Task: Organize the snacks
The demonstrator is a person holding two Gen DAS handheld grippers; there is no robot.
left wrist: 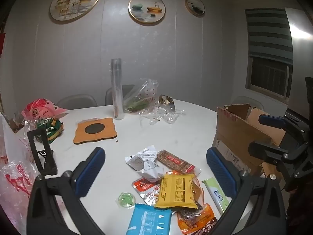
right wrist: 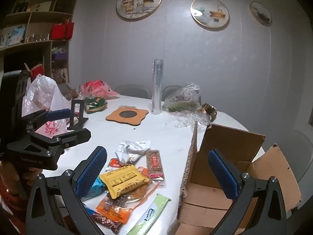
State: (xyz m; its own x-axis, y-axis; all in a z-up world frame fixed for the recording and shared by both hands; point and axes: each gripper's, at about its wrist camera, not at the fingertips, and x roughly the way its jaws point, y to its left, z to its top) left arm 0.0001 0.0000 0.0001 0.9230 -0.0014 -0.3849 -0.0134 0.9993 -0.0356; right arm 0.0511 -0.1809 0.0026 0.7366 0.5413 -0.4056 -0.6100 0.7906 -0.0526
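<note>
Yellow foil marks the top of the snack pile: a yellow packet [left wrist: 177, 191] lies across an orange pouch [left wrist: 197, 215], with a blue packet [left wrist: 148, 220] at the near edge, a crumpled white wrapper [left wrist: 145, 161] and a brown bar [left wrist: 177, 161] on the far side, a pale green stick pack [left wrist: 216, 193] towards the box, and a small green jelly cup [left wrist: 126, 199] just beside the heap. All of them rest loose on the white table [left wrist: 137, 137]. The cardboard box [right wrist: 230, 150] stands open at the table's right side, near the pile, and the part of its floor that shows in the right wrist view holds no snack. By that, the sorting looks barely begun: every visible packet remains to be moved.

The left gripper [left wrist: 154, 168] hangs over the pile with its blue pads wide apart, gripping nothing. The right gripper [right wrist: 157, 171] is likewise spread and empty, one finger over the snacks, the other over the box mouth.

Farther off sit an orange coaster [left wrist: 95, 130], a clear roll [left wrist: 117, 89] standing upright, and plastic bags [left wrist: 42, 107].
</note>
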